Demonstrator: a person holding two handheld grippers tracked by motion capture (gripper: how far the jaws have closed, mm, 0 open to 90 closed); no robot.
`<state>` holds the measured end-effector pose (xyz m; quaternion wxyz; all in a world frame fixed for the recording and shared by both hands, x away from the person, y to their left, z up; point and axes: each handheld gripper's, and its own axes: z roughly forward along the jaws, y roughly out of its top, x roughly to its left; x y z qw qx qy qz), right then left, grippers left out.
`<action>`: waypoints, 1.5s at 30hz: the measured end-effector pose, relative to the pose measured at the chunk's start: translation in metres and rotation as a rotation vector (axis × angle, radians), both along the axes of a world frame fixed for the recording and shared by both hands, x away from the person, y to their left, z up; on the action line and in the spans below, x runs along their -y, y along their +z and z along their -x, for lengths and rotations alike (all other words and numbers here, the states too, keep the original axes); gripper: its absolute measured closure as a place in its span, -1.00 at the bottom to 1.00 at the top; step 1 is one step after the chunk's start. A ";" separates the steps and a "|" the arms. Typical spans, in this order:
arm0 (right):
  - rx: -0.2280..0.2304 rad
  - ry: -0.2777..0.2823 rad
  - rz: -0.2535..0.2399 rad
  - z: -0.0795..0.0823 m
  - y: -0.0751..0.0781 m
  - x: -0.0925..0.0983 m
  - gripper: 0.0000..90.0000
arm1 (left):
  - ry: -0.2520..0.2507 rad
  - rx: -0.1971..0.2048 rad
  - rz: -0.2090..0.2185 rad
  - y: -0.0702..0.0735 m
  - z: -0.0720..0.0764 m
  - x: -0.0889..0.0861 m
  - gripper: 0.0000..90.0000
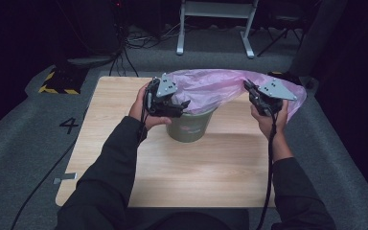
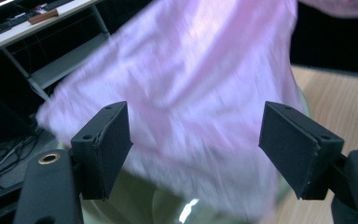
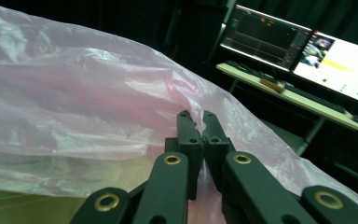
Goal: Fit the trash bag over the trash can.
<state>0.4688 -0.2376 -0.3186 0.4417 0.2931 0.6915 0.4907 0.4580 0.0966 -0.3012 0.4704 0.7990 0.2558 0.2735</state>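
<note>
On the wooden tabletop (image 1: 124, 158) I see a green bin (image 1: 190, 127) standing near the far middle, with a pink plastic bag (image 1: 211, 88) spread over its mouth and billowing out toward the right. My left hand-held gripper (image 1: 182, 106) sits at the bin's left rim, pointing across the opening. Its own camera shows both black pads (image 2: 107, 147) standing well apart, with the pink film lying beyond them and nothing pressed between, so I read it as open and holding nothing. My right hand-held gripper (image 1: 249, 89) is raised to the right of the bin, above the tabletop. Seen along its jaws, they are closed tight together on a fold of the bag's edge, and the film stretches away from that pinch to the left, drawn fairly taut. Through the lower part of the bag (image 3: 74, 116) a greenish tint of the bin shows faintly. Dark sleeves (image 1: 108, 177) reach in from the near edge.
</note>
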 end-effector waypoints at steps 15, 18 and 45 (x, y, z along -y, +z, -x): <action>0.024 0.144 0.087 0.012 0.001 -0.003 1.00 | 0.071 -0.049 -0.115 -0.006 -0.039 -0.010 0.01; 0.031 0.176 0.125 0.017 0.002 -0.010 1.00 | 0.028 -0.058 -0.155 -0.007 -0.039 -0.006 0.24; 0.066 0.142 0.170 0.024 0.014 -0.019 1.00 | -0.073 -0.107 -0.253 -0.014 -0.056 0.019 0.79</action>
